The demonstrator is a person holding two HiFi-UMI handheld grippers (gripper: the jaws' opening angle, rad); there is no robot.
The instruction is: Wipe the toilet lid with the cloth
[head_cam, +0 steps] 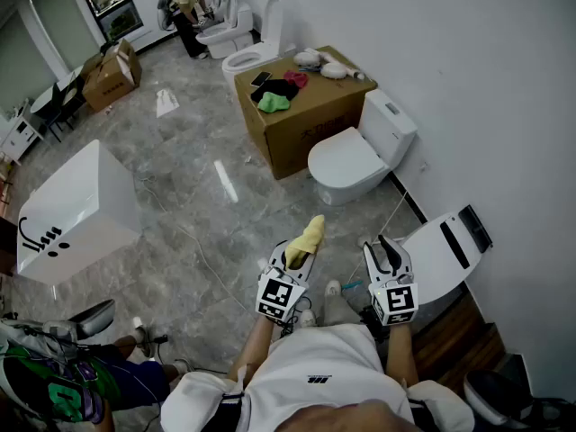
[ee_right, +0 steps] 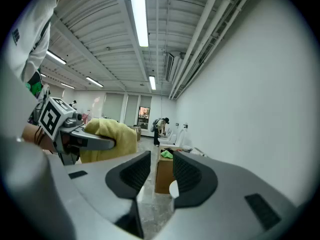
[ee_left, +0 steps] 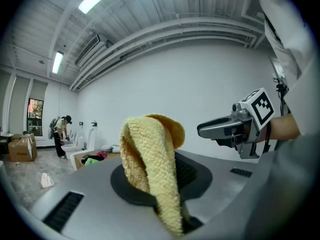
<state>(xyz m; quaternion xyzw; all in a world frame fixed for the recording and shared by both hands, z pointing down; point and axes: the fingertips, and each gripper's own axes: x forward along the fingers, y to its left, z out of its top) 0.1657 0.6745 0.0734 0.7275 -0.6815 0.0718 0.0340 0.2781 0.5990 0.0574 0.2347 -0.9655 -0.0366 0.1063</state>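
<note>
Pinches cloth (head_cam: 309, 238) in left gripper (head_cam: 296, 257), long axis forward along jaws, folded end outermost. Holds right gripper (head_cam: 387, 252) slightly parted, empty, beside lid (head_cam: 438, 257).

Lower end of the cloth (ee_left: 150, 159) hides inside the left gripper (ee_left: 161, 180)

Ceiling tube lights (ee_right: 137, 14) fill the room with even, bright light and burn out to white in both gripper views. A streak of glare lies on the polished floor (head_cam: 225, 180) left of centre in the head view. Shadows are soft. Both gripper views bulge and go black at the corners. The weave of the cloth (ee_left: 150, 169) is sharp.
</note>
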